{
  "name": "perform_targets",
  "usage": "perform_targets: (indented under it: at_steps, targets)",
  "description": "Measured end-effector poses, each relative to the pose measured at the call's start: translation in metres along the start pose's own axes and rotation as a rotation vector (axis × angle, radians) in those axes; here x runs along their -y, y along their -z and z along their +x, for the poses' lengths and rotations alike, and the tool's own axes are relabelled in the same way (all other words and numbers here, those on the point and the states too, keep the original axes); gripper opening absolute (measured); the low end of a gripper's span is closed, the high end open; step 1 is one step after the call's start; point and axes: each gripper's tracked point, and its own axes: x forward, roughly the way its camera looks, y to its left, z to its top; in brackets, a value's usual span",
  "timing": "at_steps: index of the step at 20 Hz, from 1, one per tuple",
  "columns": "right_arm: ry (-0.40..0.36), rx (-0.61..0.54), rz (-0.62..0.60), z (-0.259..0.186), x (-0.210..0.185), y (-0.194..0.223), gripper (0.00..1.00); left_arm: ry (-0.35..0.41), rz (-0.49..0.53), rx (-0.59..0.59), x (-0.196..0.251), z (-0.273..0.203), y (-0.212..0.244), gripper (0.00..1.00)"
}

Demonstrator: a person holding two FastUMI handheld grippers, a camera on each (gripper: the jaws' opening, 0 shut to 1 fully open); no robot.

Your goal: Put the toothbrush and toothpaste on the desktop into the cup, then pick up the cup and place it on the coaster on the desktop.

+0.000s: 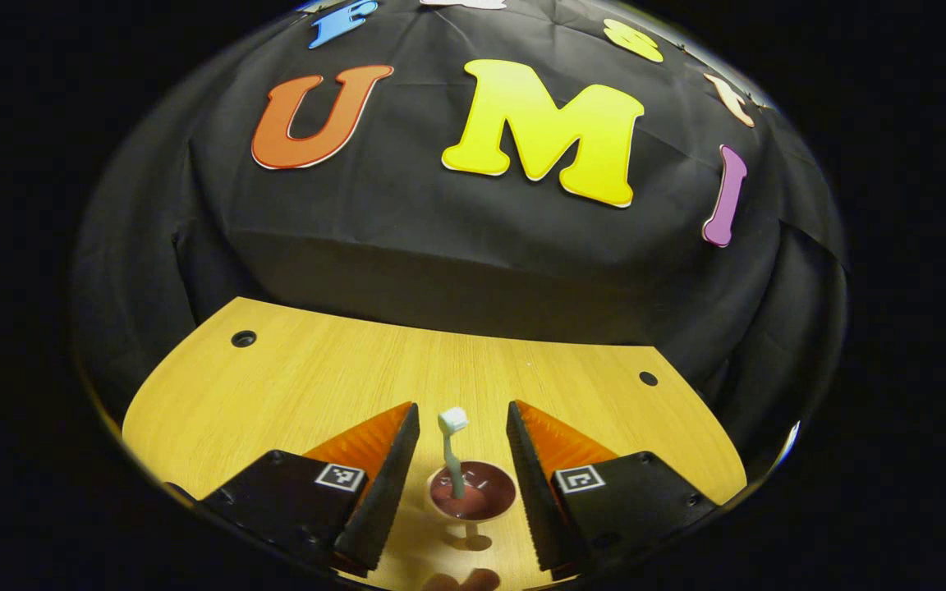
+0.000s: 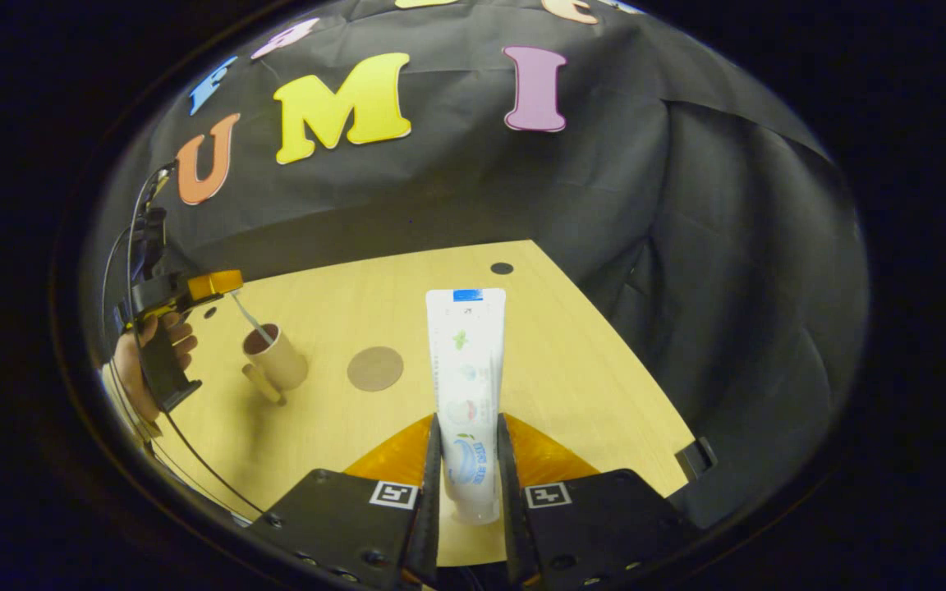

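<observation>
In the left gripper view my left gripper [image 1: 463, 410] stands open right above the cup [image 1: 471, 492]. The pale toothbrush [image 1: 450, 447] stands in the cup, head up, between the spread fingers and touching neither. In the right gripper view my right gripper [image 2: 468, 423] is shut on the lower part of the white toothpaste tube [image 2: 466, 361], which points away over the desk. Farther left in that view stand the beige cup [image 2: 276, 358] with the toothbrush [image 2: 250, 316] leaning in it, and the left gripper [image 2: 194, 287] above it. The round brown coaster [image 2: 374, 368] lies between cup and tube.
The wooden desktop [image 1: 276, 386] has small dark holes [image 1: 243, 338] near its back corners and ends at the black cloth wall. A hand [image 2: 153, 353] holds the left gripper at the desk's left side, with a cable trailing below it.
</observation>
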Motion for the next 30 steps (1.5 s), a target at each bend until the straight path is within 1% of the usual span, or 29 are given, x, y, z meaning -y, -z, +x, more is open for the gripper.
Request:
perform_targets:
  at_steps: [1, 2, 3, 4, 5, 6, 7, 9, 10, 11, 12, 13, 16, 17, 19, 20, 22, 23, 27, 30]
  targets:
    - [-0.010, 0.006, -0.006, 0.001, -0.003, -0.004, 0.33, -0.005, 0.002, 0.006, -0.002, -0.006, 0.000, 0.74]
    - [-0.023, 0.012, -0.013, 0.004, -0.009, -0.008, 0.35, -0.005, 0.003, 0.013, -0.003, -0.012, -0.003, 0.80]
    - [-0.037, 0.019, -0.023, 0.006, -0.015, -0.013, 0.32, -0.005, 0.009, 0.022, -0.004, -0.019, -0.006, 0.80]
    - [-0.045, 0.020, -0.036, 0.009, -0.021, -0.016, 0.35, -0.026, 0.024, 0.036, -0.010, -0.027, -0.010, 0.80]
    - [-0.062, 0.024, -0.054, 0.013, -0.030, -0.019, 0.32, -0.036, 0.033, 0.055, -0.016, -0.035, -0.015, 0.81]
    - [-0.092, 0.032, -0.073, 0.016, -0.043, -0.025, 0.33, -0.042, 0.041, 0.073, -0.019, -0.044, -0.020, 0.84]
    - [-0.118, 0.039, -0.089, 0.019, -0.055, -0.030, 0.33, -0.061, 0.055, 0.090, -0.025, -0.055, -0.025, 0.85]
    - [-0.182, 0.041, -0.112, 0.028, -0.085, -0.039, 0.33, -0.091, 0.068, 0.124, -0.036, -0.075, -0.033, 0.86]
    - [-0.216, 0.037, -0.122, 0.032, -0.102, -0.044, 0.35, -0.101, 0.069, 0.137, -0.041, -0.085, -0.036, 0.86]
    - [-0.247, 0.037, -0.135, 0.036, -0.119, -0.048, 0.35, -0.120, 0.076, 0.143, -0.046, -0.093, -0.039, 0.90]
    - [-0.272, 0.045, -0.154, 0.040, -0.135, -0.053, 0.35, -0.154, 0.089, 0.158, -0.055, -0.106, -0.042, 0.99]
    - [-0.303, 0.057, -0.171, 0.043, -0.153, -0.061, 0.33, -0.176, 0.096, 0.172, -0.062, -0.117, -0.047, 0.99]
    - [-0.396, 0.069, -0.201, 0.056, -0.207, -0.075, 0.33, -0.230, 0.092, 0.195, -0.080, -0.147, -0.054, 0.99]
    - [-0.421, 0.069, -0.210, 0.060, -0.223, -0.079, 0.33, -0.238, 0.083, 0.198, -0.084, -0.156, -0.056, 0.99]
    - [-0.443, 0.096, -0.252, 0.069, -0.249, -0.090, 0.33, -0.259, 0.066, 0.206, -0.089, -0.171, -0.059, 0.99]
    - [-0.451, 0.112, -0.272, 0.075, -0.260, -0.093, 0.34, -0.263, 0.059, 0.209, -0.089, -0.177, -0.060, 0.99]
    - [-0.483, 0.127, -0.284, 0.085, -0.283, -0.097, 0.35, -0.284, 0.060, 0.197, -0.094, -0.188, -0.055, 0.99]
    - [-0.497, 0.125, -0.287, 0.091, -0.293, -0.098, 0.33, -0.293, 0.053, 0.196, -0.096, -0.192, -0.055, 0.99]
    - [-0.530, 0.109, -0.290, 0.120, -0.322, -0.094, 0.33, -0.332, 0.009, 0.163, -0.099, -0.206, -0.041, 0.99]
    - [-0.551, 0.092, -0.298, 0.137, -0.337, -0.088, 0.33, -0.362, -0.018, 0.151, -0.099, -0.214, -0.033, 0.99]
